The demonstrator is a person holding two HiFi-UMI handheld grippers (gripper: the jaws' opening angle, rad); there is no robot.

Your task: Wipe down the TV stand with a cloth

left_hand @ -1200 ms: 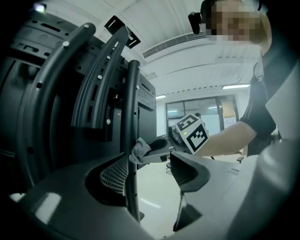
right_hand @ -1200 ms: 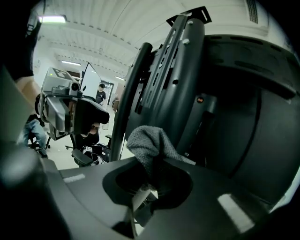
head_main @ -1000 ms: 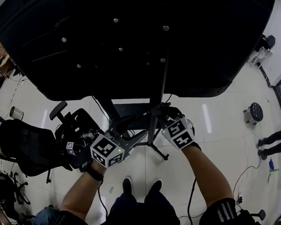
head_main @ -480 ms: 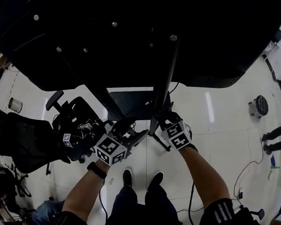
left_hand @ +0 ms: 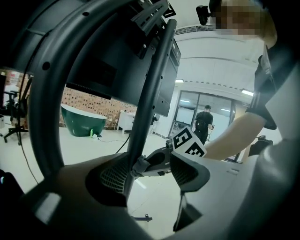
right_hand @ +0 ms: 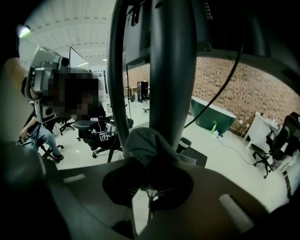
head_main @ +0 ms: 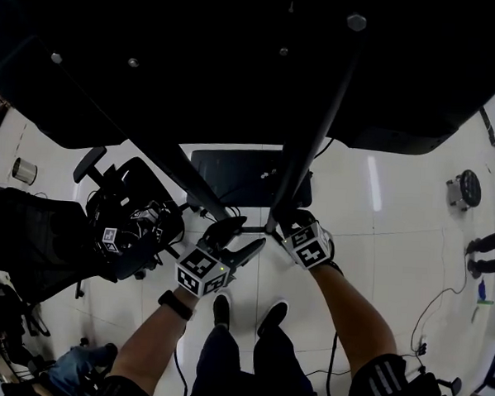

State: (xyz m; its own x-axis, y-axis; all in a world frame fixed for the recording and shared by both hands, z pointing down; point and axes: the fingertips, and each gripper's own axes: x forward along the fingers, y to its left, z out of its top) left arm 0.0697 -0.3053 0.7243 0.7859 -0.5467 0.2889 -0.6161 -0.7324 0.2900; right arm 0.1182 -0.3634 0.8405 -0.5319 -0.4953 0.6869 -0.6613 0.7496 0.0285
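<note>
Upper part of TV (head_main: 238, 52), above both tongs, cut off by head view's top edge. Lower part of cloth (right_hand: 145, 146) hidden inside right tongs (right_hand: 147, 183). Lower stretch of post (right_hand: 171, 70) hidden behind cloth. Person (left_hand: 204, 123) far beyond left tongs (left_hand: 150, 171) too small for detail.

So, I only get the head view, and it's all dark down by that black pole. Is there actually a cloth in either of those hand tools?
Observer: Yes. The right gripper view shows the right gripper shut on a grey cloth, bunched against the pole.
Visitor: And the other tool?
Observer: The left gripper has its fingers apart and clamps nothing.
Visitor: Anything in the room that I'm missing?
Observer: A green tub stands by a brick wall.
</note>
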